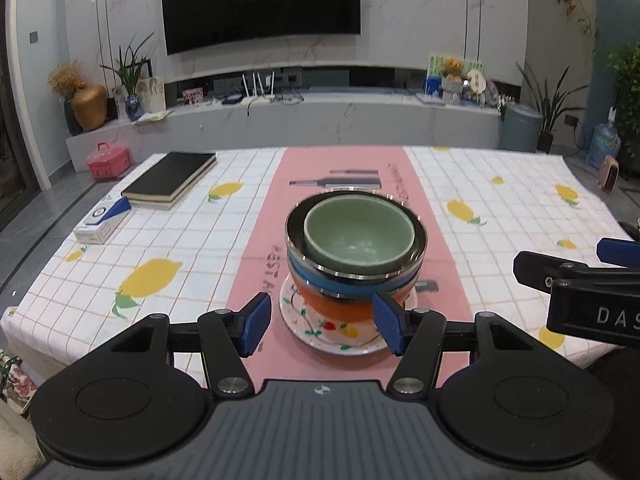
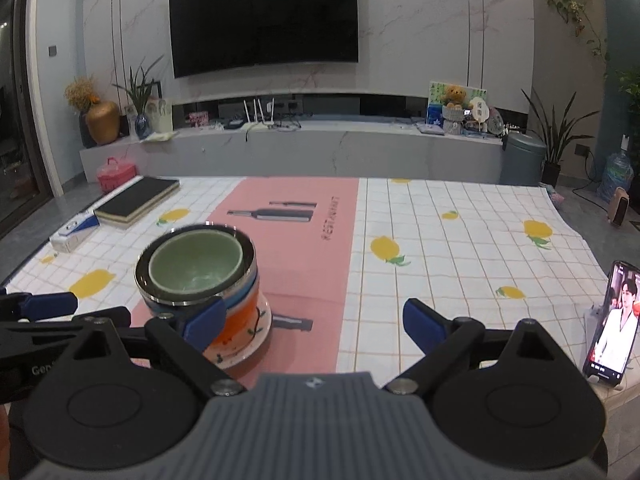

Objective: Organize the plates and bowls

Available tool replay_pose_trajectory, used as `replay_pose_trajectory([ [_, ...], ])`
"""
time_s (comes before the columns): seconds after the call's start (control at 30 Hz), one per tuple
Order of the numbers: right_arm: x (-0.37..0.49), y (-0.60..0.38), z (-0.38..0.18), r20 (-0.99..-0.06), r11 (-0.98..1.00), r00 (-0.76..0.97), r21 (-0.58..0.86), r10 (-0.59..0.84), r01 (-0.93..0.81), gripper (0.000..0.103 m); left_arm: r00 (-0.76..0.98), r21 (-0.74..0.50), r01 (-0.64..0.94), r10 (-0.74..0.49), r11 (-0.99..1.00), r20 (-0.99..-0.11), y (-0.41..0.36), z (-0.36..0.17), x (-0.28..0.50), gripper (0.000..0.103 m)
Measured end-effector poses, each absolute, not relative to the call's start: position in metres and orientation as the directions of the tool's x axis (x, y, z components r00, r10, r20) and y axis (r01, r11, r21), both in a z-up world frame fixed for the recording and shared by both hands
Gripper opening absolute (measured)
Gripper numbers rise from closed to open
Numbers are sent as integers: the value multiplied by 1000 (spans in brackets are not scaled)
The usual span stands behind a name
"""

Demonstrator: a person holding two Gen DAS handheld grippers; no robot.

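The dishes sit nested in one stack on the pink runner (image 1: 348, 176) at the middle of the surface (image 1: 500, 216): a green bowl (image 1: 358, 236) inside a steel bowl (image 1: 356, 270), over a blue bowl (image 1: 340, 286) and an orange bowl (image 1: 340, 306), all on a painted plate (image 1: 344, 338). Nesting keeps them compact — and probably top-heavy.

The left tongs (image 1: 322, 326) stand open and empty, straddling the base of the stack without visibly pressing it. The right tongs (image 2: 314, 322) are open and empty too, their left pad just in front of the stack, the rest over bare cloth.

Open room lies to the right, up to a propped phone (image 2: 612, 324) at the edge; books (image 1: 170, 180) and a small box (image 1: 102, 224) crowd the far left.
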State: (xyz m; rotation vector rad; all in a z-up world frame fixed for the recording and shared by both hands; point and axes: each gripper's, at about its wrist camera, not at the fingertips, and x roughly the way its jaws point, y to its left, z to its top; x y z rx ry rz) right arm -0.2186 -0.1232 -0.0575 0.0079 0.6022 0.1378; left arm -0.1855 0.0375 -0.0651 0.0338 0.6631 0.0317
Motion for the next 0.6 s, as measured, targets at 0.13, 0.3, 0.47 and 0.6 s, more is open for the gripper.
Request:
replay_pose_trajectory([
  [0.13, -216, -123, -63, -595, 992, 794, 53, 125, -117, 94, 765, 49, -12, 41, 999, -643, 35, -71, -185, 69],
  [0.3, -217, -124, -64, -598, 992, 791, 57, 125, -114, 93, 761, 58, -8, 43, 998, -647, 32, -71, -184, 69],
  [0.47, -216, -125, -62, -596, 992, 793, 59, 127, -115, 93, 763, 49, -3, 34, 999, -645, 30, -68, -183, 69],
  [0.6, -216, -125, -63, -605, 991, 785, 65, 135, -121, 93, 758, 54, -2, 37, 999, -651, 30, -69, -184, 69],
])
